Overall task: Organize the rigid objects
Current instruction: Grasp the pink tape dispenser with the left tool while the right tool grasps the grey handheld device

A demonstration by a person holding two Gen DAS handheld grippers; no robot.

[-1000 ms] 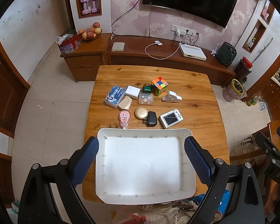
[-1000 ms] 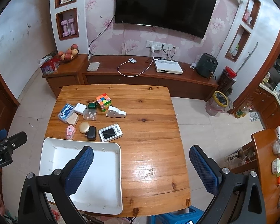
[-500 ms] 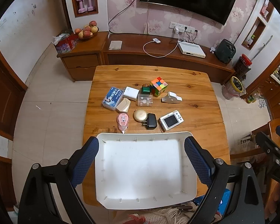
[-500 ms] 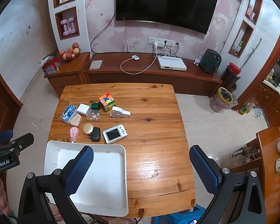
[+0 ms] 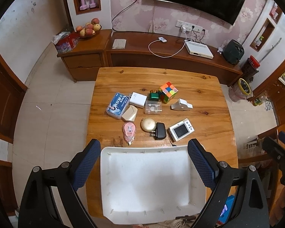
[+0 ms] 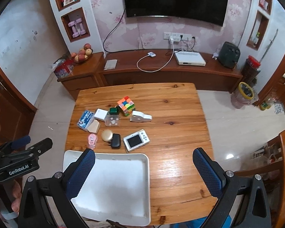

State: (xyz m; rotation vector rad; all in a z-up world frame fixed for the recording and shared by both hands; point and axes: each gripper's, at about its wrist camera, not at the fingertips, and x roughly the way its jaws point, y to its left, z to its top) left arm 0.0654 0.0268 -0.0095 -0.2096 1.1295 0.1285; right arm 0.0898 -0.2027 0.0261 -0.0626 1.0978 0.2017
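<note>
both cams pulled back and up over the last sec | left gripper (image 5: pixel 144 163) and right gripper (image 6: pixel 144 169) spread wide, holding nothing | tray (image 5: pixel 112 171) bare at table's (image 5: pixel 209 95) near edge, clutter like cube (image 5: pixel 168 92) mid-table | sorting not started

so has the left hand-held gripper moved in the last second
Yes. In the left wrist view the white tray and the table slid down the picture and more of the wall shows, so the left hand-held gripper tilted upward or pulled back.
</note>
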